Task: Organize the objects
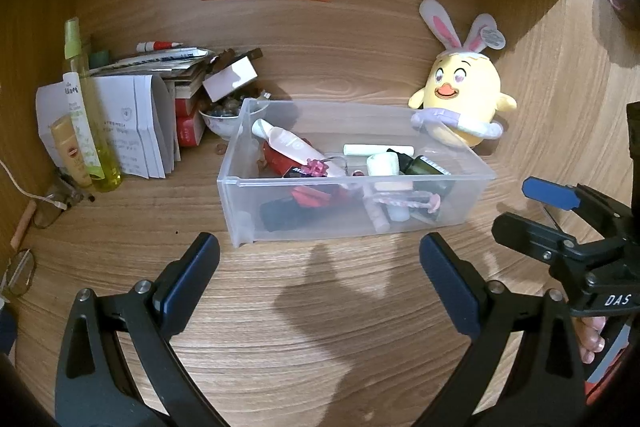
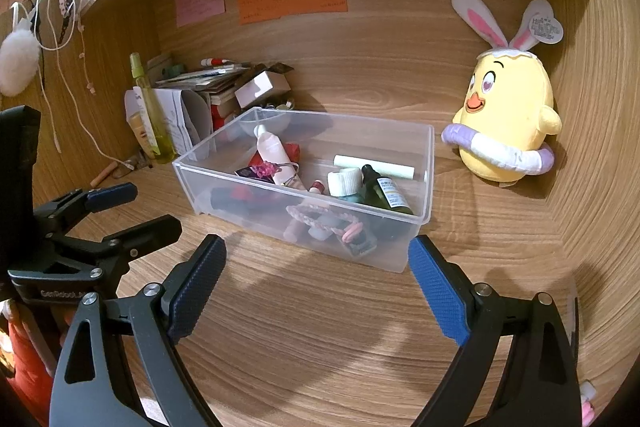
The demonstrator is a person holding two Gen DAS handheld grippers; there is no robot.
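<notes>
Wooden desk (image 1: 304, 327), clutter in the back-left corner, bin mid-desk.
Our left claw (image 1: 320, 279) and right claw (image 2: 316, 283) gape empty; clear bin (image 1: 472, 201) already holds small items, the paper-and-bottle pile (image 1: 120, 115) looks unsorted.
</notes>
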